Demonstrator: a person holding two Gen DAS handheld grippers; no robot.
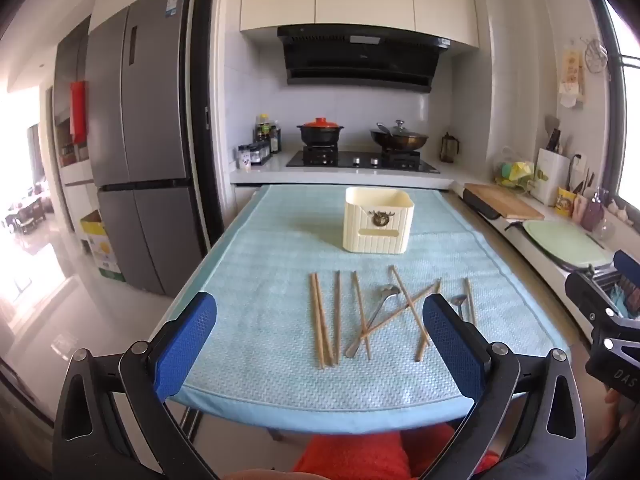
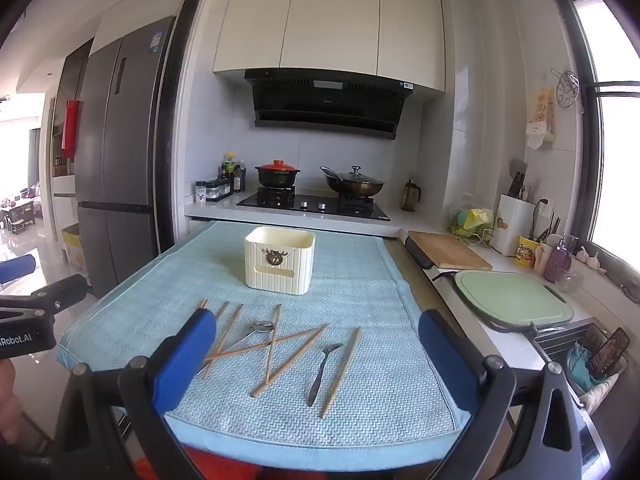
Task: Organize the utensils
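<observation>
Several wooden chopsticks (image 1: 322, 320) (image 2: 295, 356) lie loose on a light blue towel (image 1: 260, 260) (image 2: 360, 288), some crossed over each other. Two metal spoons lie among them: one (image 1: 372, 320) (image 2: 260, 327) under crossed chopsticks, the other (image 1: 459, 301) (image 2: 320, 376) further right beside a single chopstick. A cream ribbed utensil holder (image 1: 378, 220) (image 2: 280, 260) stands upright behind them. My left gripper (image 1: 320, 302) hovers open near the towel's front edge, nothing between its blue fingers. My right gripper (image 2: 316, 318) hovers open likewise, to the right.
Behind the table runs a counter with a stove (image 1: 360, 158), a red-lidded pot and a wok. A grey fridge (image 1: 136, 140) stands left. On the right counter are a wooden board (image 2: 448, 250), a green board (image 2: 512, 296) and a sink rack (image 2: 592, 356). Red fabric (image 1: 360, 456) shows below the table edge.
</observation>
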